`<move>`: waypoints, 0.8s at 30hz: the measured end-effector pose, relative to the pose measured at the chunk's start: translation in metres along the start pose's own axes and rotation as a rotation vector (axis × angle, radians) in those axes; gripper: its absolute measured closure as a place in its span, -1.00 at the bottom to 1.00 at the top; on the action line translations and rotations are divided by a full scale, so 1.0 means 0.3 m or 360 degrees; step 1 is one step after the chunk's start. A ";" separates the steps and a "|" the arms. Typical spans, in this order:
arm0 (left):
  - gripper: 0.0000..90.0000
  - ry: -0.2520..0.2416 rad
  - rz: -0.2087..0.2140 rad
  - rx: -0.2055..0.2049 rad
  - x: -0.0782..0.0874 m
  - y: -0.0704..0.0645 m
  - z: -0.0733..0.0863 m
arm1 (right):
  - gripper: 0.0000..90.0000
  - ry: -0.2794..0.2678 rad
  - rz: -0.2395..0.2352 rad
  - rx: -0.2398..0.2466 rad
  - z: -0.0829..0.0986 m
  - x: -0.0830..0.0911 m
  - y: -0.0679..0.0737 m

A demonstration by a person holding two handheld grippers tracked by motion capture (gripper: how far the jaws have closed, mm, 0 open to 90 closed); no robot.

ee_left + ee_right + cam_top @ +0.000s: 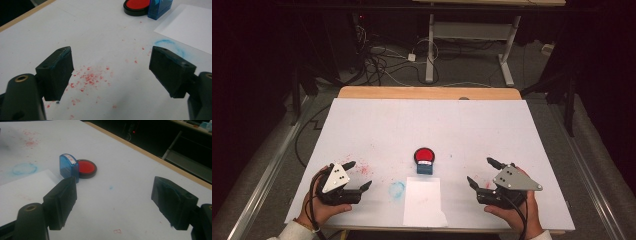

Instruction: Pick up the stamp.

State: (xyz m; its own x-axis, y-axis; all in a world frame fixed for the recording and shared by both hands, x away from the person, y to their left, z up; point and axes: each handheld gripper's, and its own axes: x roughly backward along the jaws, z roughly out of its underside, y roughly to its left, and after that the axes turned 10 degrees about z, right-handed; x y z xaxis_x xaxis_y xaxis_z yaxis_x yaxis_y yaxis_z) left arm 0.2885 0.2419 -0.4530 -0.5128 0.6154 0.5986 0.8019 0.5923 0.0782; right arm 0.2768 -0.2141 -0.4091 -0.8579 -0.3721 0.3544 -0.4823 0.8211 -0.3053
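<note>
Blue stamp touching red ink pad, mid-worktop.
Left hand-held gripper and right hand-held gripper flanking stamp, both spread wide, empty.

Your left gripper, at the lower left of the high view, is a black block with two pointed black jaws and a pale grey three-cornered plate on top, dotted with dark screw holes. A black cable trails from it over your left hand, where a white cuff shows at the bottom edge. Your right gripper, at the lower right, has the same build, its plate a darker grey, and a black cable running back over your right hand. In both gripper views the jaws are thick matt-black slabs smudged with blue, beside brass-ringed holes.
</note>
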 end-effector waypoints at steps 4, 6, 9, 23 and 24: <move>-0.58 -0.0006 0.0031 0.0010 -0.011 -0.001 -0.009 | -0.51 0.0048 -0.0073 0.0022 -0.002 -0.020 0.011; -0.58 -0.0008 0.0046 -0.0012 -0.019 -0.001 -0.023 | -0.51 0.0075 -0.0069 0.0033 0.007 -0.028 0.018; -0.56 -0.0029 0.0074 -0.0017 -0.034 0.005 -0.054 | -0.51 0.0104 -0.0049 0.0044 0.021 -0.036 0.023; -0.56 0.0017 0.0231 -0.0047 -0.123 0.012 -0.155 | -0.50 0.0149 -0.0028 0.0012 0.054 -0.037 -0.006; -0.56 0.0024 0.0244 -0.0055 -0.131 0.013 -0.165 | -0.50 0.0152 -0.0026 0.0014 0.054 -0.037 -0.007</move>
State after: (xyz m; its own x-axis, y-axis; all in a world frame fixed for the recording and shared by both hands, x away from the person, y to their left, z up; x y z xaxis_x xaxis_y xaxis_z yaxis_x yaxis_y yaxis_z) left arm 0.3270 0.1942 -0.4367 -0.3792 0.6892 0.6175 0.8806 0.4737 0.0120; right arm 0.2844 -0.2186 -0.4268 -0.8293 -0.3422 0.4418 -0.4979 0.8114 -0.3061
